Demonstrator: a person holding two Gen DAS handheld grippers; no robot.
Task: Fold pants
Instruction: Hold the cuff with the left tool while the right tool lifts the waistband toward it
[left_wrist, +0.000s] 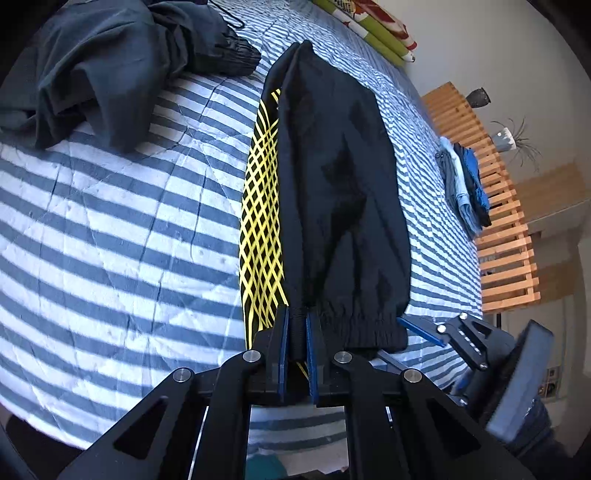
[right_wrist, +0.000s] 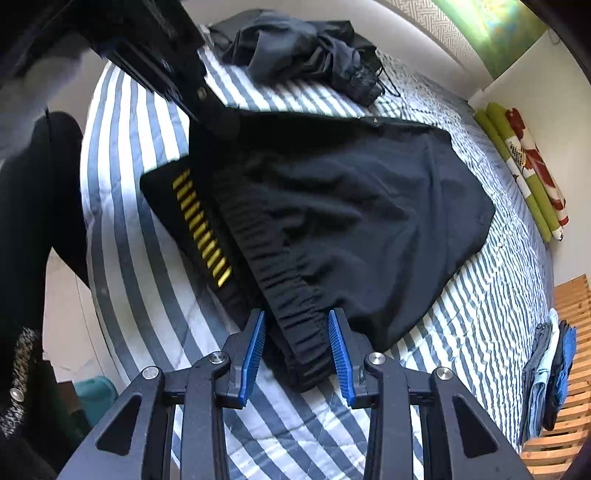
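a pair of black pants with a yellow lattice side panel (left_wrist: 332, 192) is lying folded lengthwise on the blue-and-white striped quilted bed cover (left_wrist: 122, 229), its gathered elastic edge nearest the cameras. the left gripper (left_wrist: 295, 325) is pointing down at that edge with its blue-padded fingers (left_wrist: 282, 347) clenched on the fabric right where the yellow panel meets the black cloth. in the right wrist view the same gripper is showing as a dark shape at the far corner of the pants.

the right gripper (right_wrist: 297, 332) is hovering over the other end of the elastic edge, its blue ribbed fingers (right_wrist: 255, 350) standing apart on either side of the gathered cloth; the pads are not visibly pressing on it, so nothing is being held there.

a crumpled dark grey garment (left_wrist: 110, 62) is lying well apart from the pants further up the bed. a small stack of folded blue and grey clothes (right_wrist: 550, 373) is resting at the bed's edge beside a wooden slatted frame (left_wrist: 498, 221). a green pillow with red flowers (right_wrist: 524, 166) is lying along the wall.
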